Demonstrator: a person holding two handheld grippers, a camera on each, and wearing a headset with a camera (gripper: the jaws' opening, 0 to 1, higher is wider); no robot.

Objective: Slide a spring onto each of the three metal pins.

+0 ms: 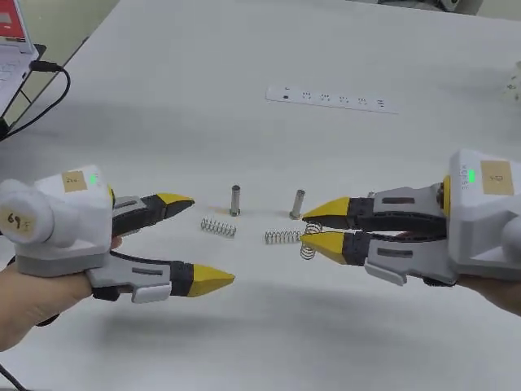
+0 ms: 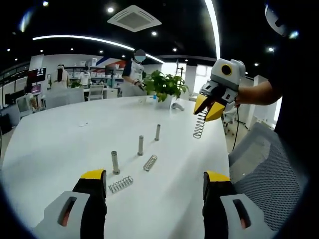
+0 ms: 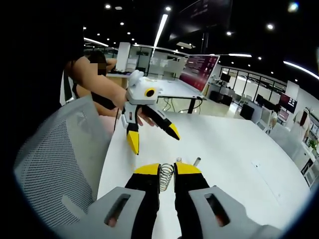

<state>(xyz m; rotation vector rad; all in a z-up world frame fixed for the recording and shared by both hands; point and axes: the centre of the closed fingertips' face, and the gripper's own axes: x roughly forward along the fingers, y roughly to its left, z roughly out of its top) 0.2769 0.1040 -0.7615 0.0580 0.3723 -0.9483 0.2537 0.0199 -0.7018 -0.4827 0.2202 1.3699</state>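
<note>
Two metal pins (image 1: pixel 235 199) (image 1: pixel 298 204) stand upright on the white table (image 1: pixel 244 326); the left gripper view shows three pins (image 2: pixel 115 163) (image 2: pixel 140 145) (image 2: pixel 157 132) in a row. Two springs (image 1: pixel 218 227) (image 1: pixel 282 237) lie on the table beside them. My right gripper (image 1: pixel 317 226) is shut on a third spring (image 1: pixel 308 247), held above the table near the right pin; the coil shows between its jaws (image 3: pixel 166 177). My left gripper (image 1: pixel 199 240) hovers open at the left, nothing between its jaws.
A white power strip (image 1: pixel 332 99) lies across the far side of the table. A laptop (image 1: pixel 12 41) and a black cable (image 1: pixel 49 81) sit at the far left edge. A mesh chair (image 3: pixel 60 159) stands behind the grippers. People stand in the background.
</note>
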